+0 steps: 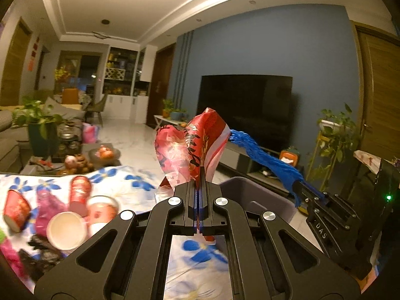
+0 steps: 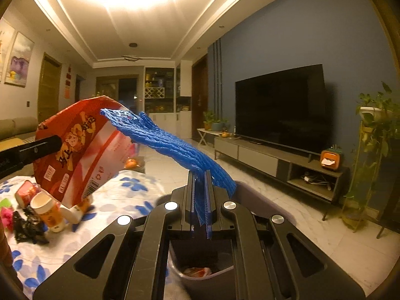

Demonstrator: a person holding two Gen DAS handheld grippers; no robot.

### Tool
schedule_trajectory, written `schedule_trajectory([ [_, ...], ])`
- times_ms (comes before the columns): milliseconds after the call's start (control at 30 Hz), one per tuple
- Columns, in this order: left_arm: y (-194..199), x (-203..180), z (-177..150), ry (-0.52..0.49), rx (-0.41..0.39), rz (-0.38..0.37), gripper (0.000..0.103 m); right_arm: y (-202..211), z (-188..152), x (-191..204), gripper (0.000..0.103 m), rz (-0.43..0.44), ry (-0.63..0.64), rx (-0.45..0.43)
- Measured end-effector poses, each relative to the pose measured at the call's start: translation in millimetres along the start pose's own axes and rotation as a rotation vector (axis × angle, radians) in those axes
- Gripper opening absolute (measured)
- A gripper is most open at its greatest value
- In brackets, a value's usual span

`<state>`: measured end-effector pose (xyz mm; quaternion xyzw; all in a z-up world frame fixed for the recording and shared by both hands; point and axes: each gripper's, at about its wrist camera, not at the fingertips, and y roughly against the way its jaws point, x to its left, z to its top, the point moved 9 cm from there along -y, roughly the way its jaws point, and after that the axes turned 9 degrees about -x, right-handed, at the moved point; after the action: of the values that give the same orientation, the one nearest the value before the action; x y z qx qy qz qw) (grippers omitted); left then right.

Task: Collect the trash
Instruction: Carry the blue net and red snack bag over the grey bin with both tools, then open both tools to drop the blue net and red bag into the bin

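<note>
**Trash held over the bin, more left on the cloth**

Trash here comes in several kinds. Largest is the grey bin (image 2: 252, 192), one of it, directly below the right tool, with a red scrap lying inside at 6 o'clock in the right wrist view. Next, one red and white packet (image 1: 192, 145), crumpled and printed with characters, stands up at 12 o'clock from the left tool (image 1: 199, 175), whose jaws are pressed together on its lower edge. One blue foam net (image 2: 165, 142), a ribbed sleeve, leans toward 10 o'clock from the right tool (image 2: 201, 177), jaws clamped on its bunched end above the bin. On the floral-clothed worktop (image 1: 130, 177), at 8 o'clock, lie paper cups (image 1: 66, 230): I count four in the left wrist view, though blur makes that uncertain. Beside them sits one black crumpled wrapper (image 2: 27, 227) and one pink scrap (image 2: 6, 216).
</note>
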<state>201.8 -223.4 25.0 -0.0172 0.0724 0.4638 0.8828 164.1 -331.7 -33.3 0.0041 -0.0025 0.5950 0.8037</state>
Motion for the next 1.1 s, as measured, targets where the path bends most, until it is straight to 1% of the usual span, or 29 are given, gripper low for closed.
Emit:
schedule_trajectory([
  [233,-41.3,-26.9,-14.0,0.004,0.034,-0.055,0.0,-9.6,-4.2,-25.2,0.007,-0.04,-0.017,0.011],
  [467,-68.1,-38.5,-20.2,0.006,0.05,-0.083,0.0,-22.6,-6.1,-37.7,0.007,-0.058,-0.017,0.011],
  [733,-89.0,-47.8,-30.6,0.027,0.067,-0.121,0.0,-31.1,-11.9,-38.9,0.007,-0.058,-0.014,0.033],
  [1100,-108.9,-50.8,-44.4,0.036,0.103,-0.14,0.0,-43.0,-20.9,-39.4,0.007,-0.061,-0.02,0.055],
])
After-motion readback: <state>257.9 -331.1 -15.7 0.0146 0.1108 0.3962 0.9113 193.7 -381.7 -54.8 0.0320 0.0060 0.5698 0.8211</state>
